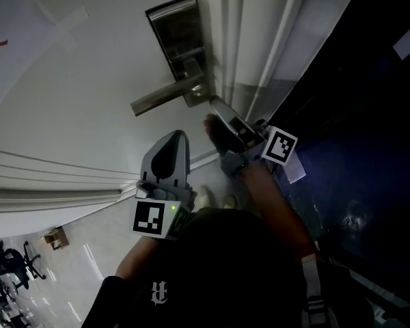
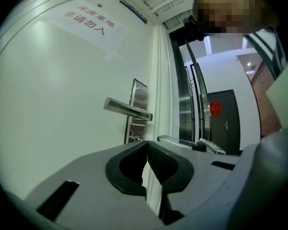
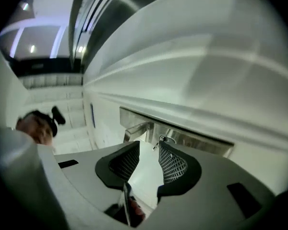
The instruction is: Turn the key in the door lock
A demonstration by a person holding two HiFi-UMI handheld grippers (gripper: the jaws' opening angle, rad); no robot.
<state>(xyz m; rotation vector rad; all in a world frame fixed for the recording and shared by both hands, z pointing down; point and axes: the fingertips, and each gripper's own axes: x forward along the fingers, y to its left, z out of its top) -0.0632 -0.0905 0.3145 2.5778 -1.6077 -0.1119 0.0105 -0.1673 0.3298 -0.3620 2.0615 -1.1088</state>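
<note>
The steel lock plate point(image 1: 180, 38) sits on the white door, with its lever handle point(image 1: 158, 98) pointing left. A small key point(image 3: 162, 140) sticks out of the lock below the handle, also seen as the key point(image 2: 136, 139) in the left gripper view. My right gripper point(image 3: 149, 147) is open, its fingertips just short of the key with nothing between them; in the head view the right gripper point(image 1: 219, 118) reaches up to the plate's lower end. My left gripper point(image 2: 147, 143) is shut and empty, held back from the door, left gripper point(image 1: 172, 149) below the handle.
The door frame point(image 1: 236, 39) runs right of the lock, with a dark opening beyond it. A paper notice point(image 2: 91, 23) with red characters is taped high on the door. A corridor with a dark door point(image 2: 223, 121) lies past the frame.
</note>
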